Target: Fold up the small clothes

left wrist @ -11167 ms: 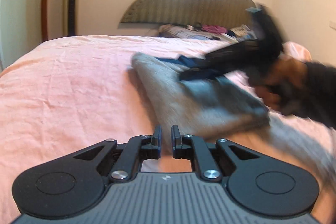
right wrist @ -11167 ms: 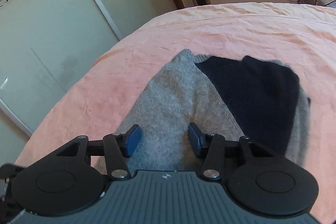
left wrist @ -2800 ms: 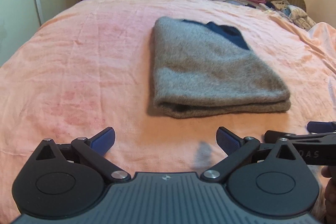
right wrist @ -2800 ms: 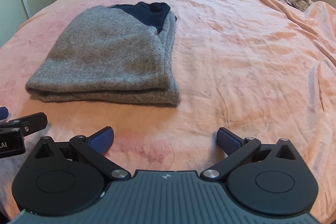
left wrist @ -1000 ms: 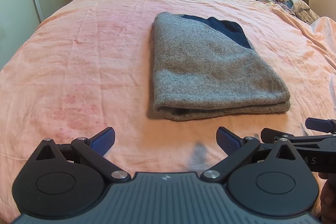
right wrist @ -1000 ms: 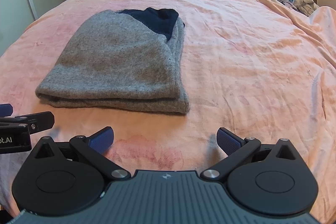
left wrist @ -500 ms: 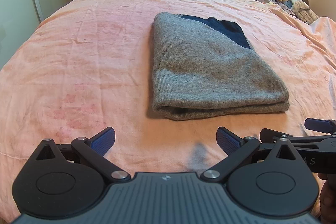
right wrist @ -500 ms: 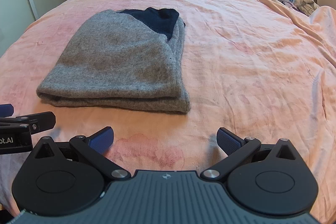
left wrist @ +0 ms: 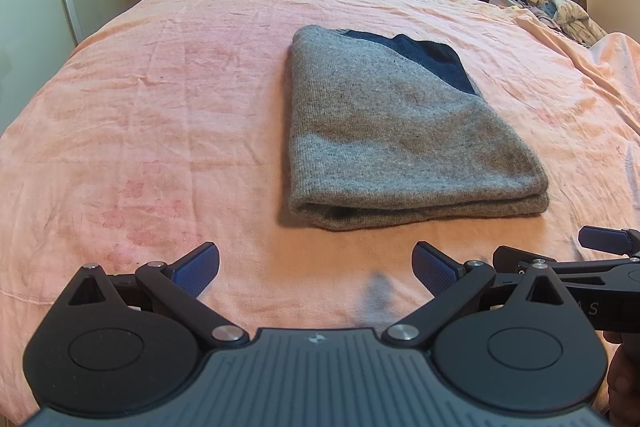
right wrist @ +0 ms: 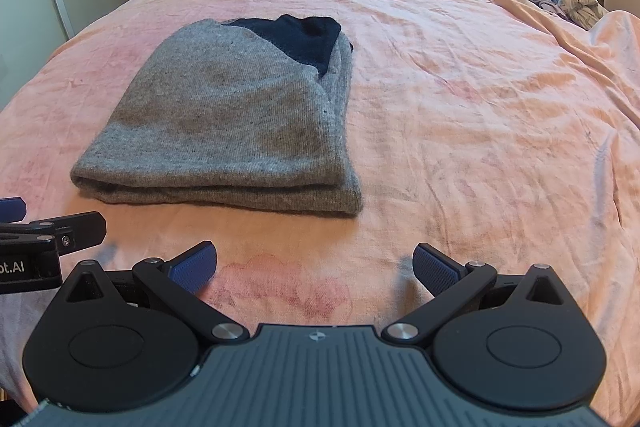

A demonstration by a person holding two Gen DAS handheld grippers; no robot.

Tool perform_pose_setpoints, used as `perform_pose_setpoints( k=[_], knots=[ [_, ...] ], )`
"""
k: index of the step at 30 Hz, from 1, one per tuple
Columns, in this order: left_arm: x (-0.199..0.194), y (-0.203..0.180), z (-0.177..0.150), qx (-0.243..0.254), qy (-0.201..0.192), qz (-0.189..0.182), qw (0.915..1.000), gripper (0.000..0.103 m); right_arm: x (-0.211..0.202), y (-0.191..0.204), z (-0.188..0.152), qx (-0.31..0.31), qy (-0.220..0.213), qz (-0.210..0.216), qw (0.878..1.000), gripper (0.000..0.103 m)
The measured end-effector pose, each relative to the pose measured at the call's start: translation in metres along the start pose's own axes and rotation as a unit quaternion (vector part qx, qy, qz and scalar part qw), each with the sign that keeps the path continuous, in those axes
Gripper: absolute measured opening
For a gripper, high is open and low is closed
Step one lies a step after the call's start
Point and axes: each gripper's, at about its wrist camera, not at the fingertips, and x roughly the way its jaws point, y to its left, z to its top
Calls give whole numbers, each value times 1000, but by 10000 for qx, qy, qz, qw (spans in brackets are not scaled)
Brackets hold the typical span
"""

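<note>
Wrinkled pink bedsheet (left wrist: 160, 107) covers the bed. Your folded grey knit sweater (left wrist: 392, 139), navy panel showing at its far end, lies mid-bed. Your left hand-held gripper (left wrist: 316, 265) and right hand-held gripper (right wrist: 316, 263) hover before it, both spread wide, holding nothing.

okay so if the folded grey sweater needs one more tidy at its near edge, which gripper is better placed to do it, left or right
Probably the left. The left gripper is open with the grey sweater nearly straight ahead and its near folded edge just beyond the fingertips. From the right gripper, also open, the sweater lies off to the left over the pink bedsheet.
</note>
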Motion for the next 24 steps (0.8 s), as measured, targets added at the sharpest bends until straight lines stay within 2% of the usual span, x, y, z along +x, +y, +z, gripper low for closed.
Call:
perform_pose_setpoints(
  k=[16,21,24],
  knots=[
    [-1,-1,0,4,-4,-21,10000,103,-1,1,-1,11,2,0,10000,103],
    [-7,-3,-7,82,-337,93,9994,103,-2,0,0,19,-14,20,10000,103],
    [-8,3,-3,50,-347,33,9994,103,-4,-4,3,8,-93,86,9999,103]
  ],
)
